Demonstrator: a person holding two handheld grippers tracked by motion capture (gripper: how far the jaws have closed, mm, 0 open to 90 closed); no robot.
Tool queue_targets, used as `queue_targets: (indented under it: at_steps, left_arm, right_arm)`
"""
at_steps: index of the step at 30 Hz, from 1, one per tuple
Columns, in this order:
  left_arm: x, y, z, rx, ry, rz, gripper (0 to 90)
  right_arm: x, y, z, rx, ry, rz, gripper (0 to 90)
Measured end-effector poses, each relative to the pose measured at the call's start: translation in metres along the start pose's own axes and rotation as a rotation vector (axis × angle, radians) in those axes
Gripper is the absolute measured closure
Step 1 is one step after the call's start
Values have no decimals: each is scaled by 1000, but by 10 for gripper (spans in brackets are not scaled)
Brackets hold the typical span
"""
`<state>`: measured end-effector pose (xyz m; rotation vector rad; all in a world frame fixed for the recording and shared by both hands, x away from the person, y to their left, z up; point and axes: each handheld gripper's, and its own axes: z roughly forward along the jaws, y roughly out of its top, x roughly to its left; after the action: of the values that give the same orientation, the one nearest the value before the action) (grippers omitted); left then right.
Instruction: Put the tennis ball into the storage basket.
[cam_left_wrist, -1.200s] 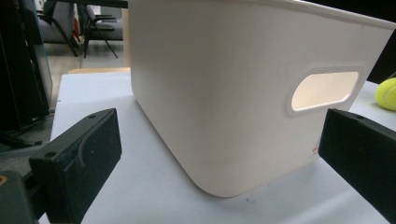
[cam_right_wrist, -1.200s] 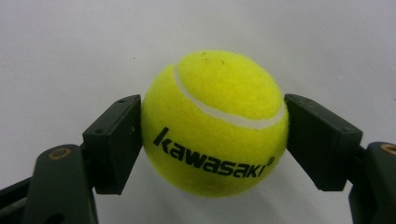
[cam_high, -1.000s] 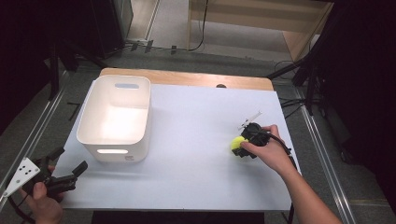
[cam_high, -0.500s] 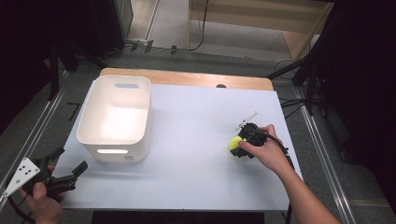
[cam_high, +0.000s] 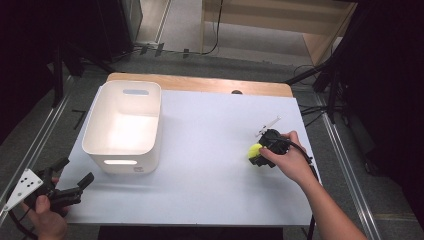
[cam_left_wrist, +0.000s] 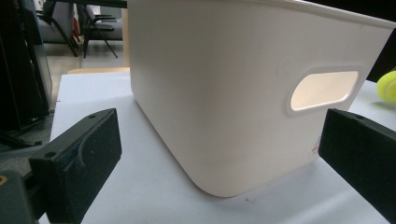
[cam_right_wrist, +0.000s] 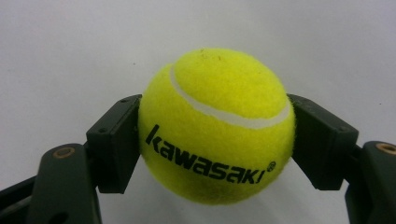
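Left gripper sits at the near left corner of the table, jaws spread wide with nothing between them, aimed at the near end of the bin. Right gripper is farther in, on the right side of the table, clenched on the ball; both pads press its sides. Ball rests low over the white tabletop, well apart from the bin, which stands upright on the left half.
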<state>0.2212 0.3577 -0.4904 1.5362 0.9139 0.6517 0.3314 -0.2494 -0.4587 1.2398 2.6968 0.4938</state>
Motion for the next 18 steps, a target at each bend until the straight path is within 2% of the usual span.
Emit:
queue_targets:
  at_steps: [4,18]
  left_arm:
    - [0,0,0,-1,-2,-1,0]
    - [0,0,0,-2,-3,-1,0]
  right_arm:
    - [1,2,-2,-2,1,2,232]
    - [5,17,-9,-6,11,-34,233]
